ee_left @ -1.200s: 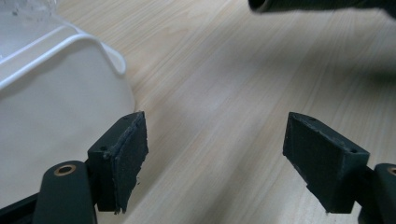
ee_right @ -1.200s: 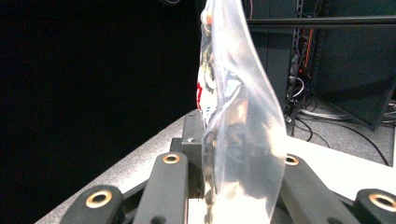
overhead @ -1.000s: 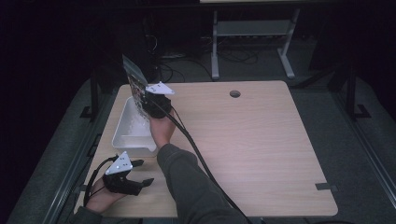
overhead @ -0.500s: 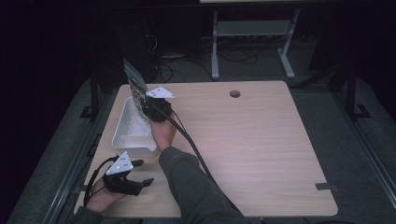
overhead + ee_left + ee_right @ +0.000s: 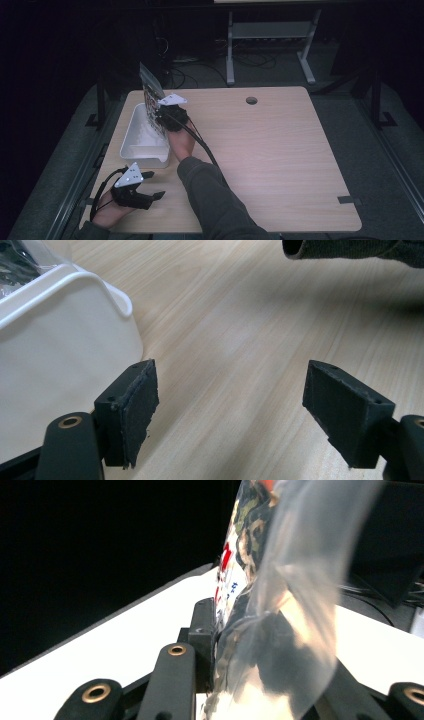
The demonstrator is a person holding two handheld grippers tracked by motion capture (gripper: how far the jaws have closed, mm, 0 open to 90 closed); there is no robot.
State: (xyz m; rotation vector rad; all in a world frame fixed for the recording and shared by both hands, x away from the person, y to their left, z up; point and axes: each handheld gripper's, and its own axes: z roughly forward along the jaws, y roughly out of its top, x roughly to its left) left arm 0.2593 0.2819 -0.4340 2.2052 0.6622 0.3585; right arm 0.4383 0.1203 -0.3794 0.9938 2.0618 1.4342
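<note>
A clear plastic packet [image 5: 150, 97] with dark printed contents stands tilted over the white bin [image 5: 134, 145] at the table's left side. My right gripper [image 5: 161, 116] is shut on the packet's lower part. In the right gripper view the packet [image 5: 270, 580] rises from between the jaws, with the bin's white rim [image 5: 125, 645] below. My left gripper [image 5: 156, 186] rests open near the table's front left corner, just in front of the bin. In the left gripper view its pads [image 5: 137, 410] stand wide apart over bare wood, the bin's wall [image 5: 60, 365] at the left.
The wooden table [image 5: 280, 165] has a round cable hole [image 5: 251, 100] at the back. A sleeve [image 5: 350, 250] crosses the top of the left gripper view. A metal stand [image 5: 270, 45] and cables lie on the dark floor behind the table.
My right gripper has lowered slightly with the packet toward the bin. The left gripper has stayed in place.
</note>
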